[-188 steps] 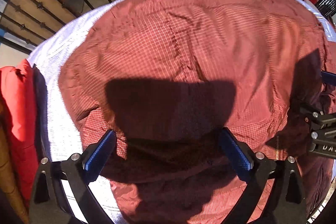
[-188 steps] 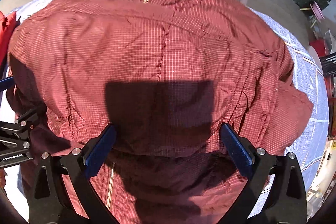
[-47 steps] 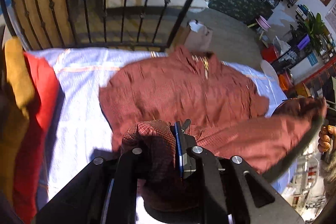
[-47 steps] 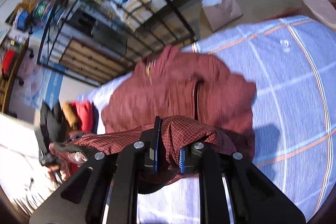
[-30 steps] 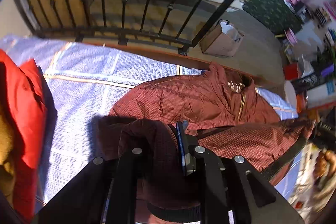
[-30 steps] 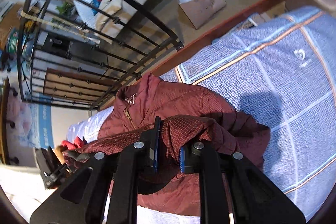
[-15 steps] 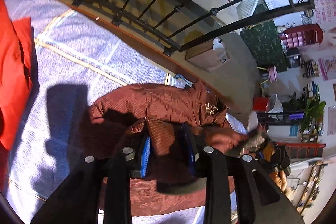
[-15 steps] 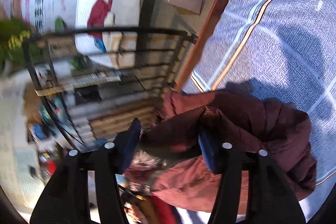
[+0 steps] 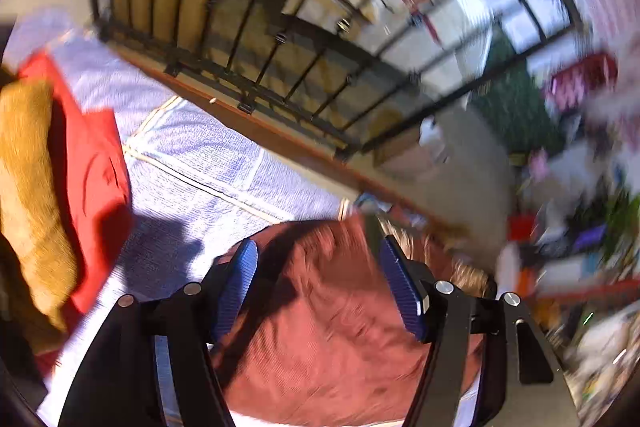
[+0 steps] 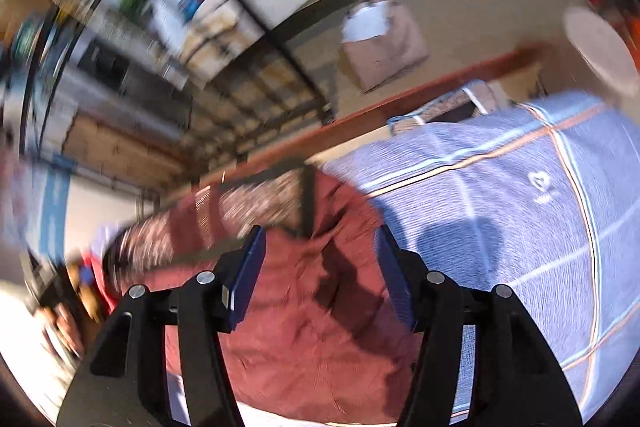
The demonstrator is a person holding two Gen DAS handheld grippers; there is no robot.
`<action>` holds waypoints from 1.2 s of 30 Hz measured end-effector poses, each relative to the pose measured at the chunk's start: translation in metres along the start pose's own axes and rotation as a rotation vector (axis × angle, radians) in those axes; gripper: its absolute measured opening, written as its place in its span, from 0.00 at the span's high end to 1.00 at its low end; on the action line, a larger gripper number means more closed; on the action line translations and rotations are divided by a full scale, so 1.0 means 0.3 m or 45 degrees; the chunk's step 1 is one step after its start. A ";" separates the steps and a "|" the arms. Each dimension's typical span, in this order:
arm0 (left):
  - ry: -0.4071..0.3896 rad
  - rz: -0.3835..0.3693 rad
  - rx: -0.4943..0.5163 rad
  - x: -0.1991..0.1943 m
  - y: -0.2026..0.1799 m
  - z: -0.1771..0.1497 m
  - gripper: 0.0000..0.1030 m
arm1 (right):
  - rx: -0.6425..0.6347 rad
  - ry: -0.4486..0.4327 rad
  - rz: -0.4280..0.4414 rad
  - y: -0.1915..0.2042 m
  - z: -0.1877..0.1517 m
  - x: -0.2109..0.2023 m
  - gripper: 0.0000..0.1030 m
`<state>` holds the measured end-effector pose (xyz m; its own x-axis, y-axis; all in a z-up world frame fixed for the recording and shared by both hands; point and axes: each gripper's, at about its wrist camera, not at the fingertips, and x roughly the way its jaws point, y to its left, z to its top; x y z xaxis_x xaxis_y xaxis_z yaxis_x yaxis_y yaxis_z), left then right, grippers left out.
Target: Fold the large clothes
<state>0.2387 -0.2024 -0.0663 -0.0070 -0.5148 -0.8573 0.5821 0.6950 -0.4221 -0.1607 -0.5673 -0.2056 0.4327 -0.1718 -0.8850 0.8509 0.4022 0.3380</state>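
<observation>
On the bed, over a pale blue woven bedspread with orange and white stripes [image 10: 500,195], lies my dark red checked zip-up jacket [image 9: 332,327], folded into a soft mound below both hand-held grippers. My left hand-held gripper [image 9: 320,291] has just been opening and its blue pads now stand wide, with nothing pressed between them; the jacket sits beneath, apart from the pads. My right hand-held gripper [image 10: 320,275] has also just opened wide and holds nothing. Both views are blurred. The jacket looks light, thin and limp, probably a little slick, so I judge it will sag and slide unless pinched at a doubled edge, hem or shoulder seam, not in the loose middle. The far edge of the bed, a reddish wooden rail [image 10: 420,95], runs close behind the jacket's collar, with black iron bars [image 9: 280,67] beyond. A red and mustard-yellow pile of fabric [image 9: 60,187] crowds my left; open bedspread lies to my right
</observation>
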 end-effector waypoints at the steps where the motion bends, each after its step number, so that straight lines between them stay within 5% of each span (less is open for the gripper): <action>1: 0.005 0.050 0.093 0.003 -0.043 -0.024 0.35 | -0.066 0.026 -0.005 0.042 -0.005 0.027 0.45; 6: 0.089 0.128 0.364 0.067 -0.189 -0.224 0.31 | -0.339 0.170 0.000 0.273 -0.005 0.193 0.44; 11: 0.242 0.090 0.376 0.130 -0.199 -0.471 0.31 | -0.709 0.309 -0.056 0.504 -0.009 0.380 0.45; 16: 0.340 0.148 0.449 0.149 -0.181 -0.641 0.31 | -0.813 0.434 0.084 0.632 -0.027 0.516 0.45; 18: 0.361 0.176 0.485 0.147 -0.162 -0.676 0.31 | -0.841 0.469 0.059 0.671 -0.059 0.590 0.45; 19: 0.365 0.182 0.483 0.144 -0.153 -0.683 0.31 | -0.846 0.479 0.042 0.684 -0.072 0.622 0.46; 20: 0.370 0.180 0.471 0.139 -0.141 -0.686 0.31 | -0.842 0.497 0.035 0.690 -0.087 0.648 0.70; 21: 0.370 0.178 0.458 0.136 -0.136 -0.686 0.31 | -0.839 0.502 0.023 0.696 -0.095 0.659 0.80; 26: 0.344 0.170 0.419 0.132 -0.138 -0.678 0.31 | -0.882 0.201 -0.137 0.781 -0.060 0.588 0.85; 29: 0.334 0.158 0.445 0.144 -0.181 -0.673 0.31 | -0.882 0.093 -0.233 0.818 -0.029 0.576 0.85; 31: 0.328 0.163 0.473 0.146 -0.201 -0.679 0.31 | -0.919 0.152 -0.293 0.822 -0.048 0.624 0.82; 34: 0.293 0.159 0.478 0.143 -0.227 -0.668 0.31 | -0.843 0.200 -0.295 0.787 -0.063 0.658 0.67; 36: 0.267 0.168 0.475 0.149 -0.244 -0.648 0.30 | -0.717 0.131 -0.279 0.742 -0.052 0.592 0.44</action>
<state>0.0377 -0.1788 -0.1310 -0.0553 -0.2945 -0.9541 0.8424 0.4992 -0.2029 0.1011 -0.4942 -0.2926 0.2103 -0.2279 -0.9507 0.6166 0.7855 -0.0520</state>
